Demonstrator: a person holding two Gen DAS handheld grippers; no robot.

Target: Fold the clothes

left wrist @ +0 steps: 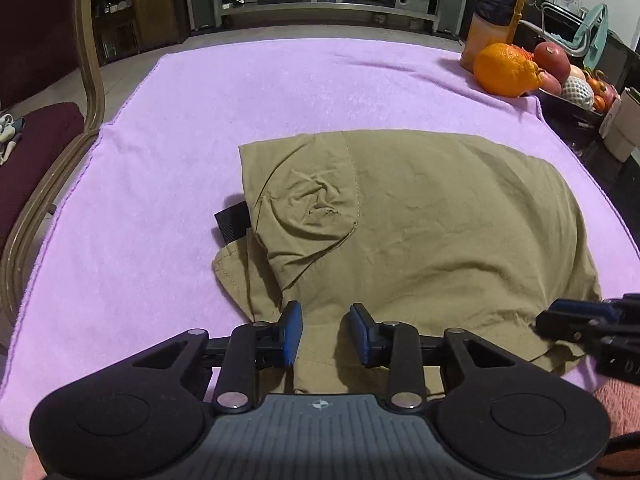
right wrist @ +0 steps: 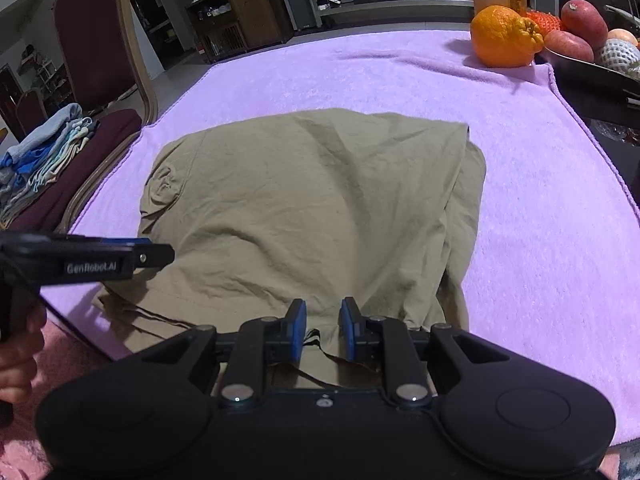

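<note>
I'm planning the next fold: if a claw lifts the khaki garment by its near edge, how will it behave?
The khaki garment looks thin and creased, so it will likely droop limply rather than hold shape. Its stacked layers at the near hem may separate if only one is pinched. The fuzzy purple towel beneath probably adds drag, so pushing may bunch it rather than slide it.

Both cameras ride low at the near edge of the counter, each peering forward and steeply down past its own tongs. The left wrist view sits close over the khaki garment (left wrist: 420, 220), near its left end, with the right tongs (left wrist: 560, 320) poking in from the right. The right wrist view hangs just as close, further right, catching the left tongs (right wrist: 160, 254) at its left side. Both share the garment, the purple towel (left wrist: 280, 80) and the orange (right wrist: 502, 36) far right.
</note>
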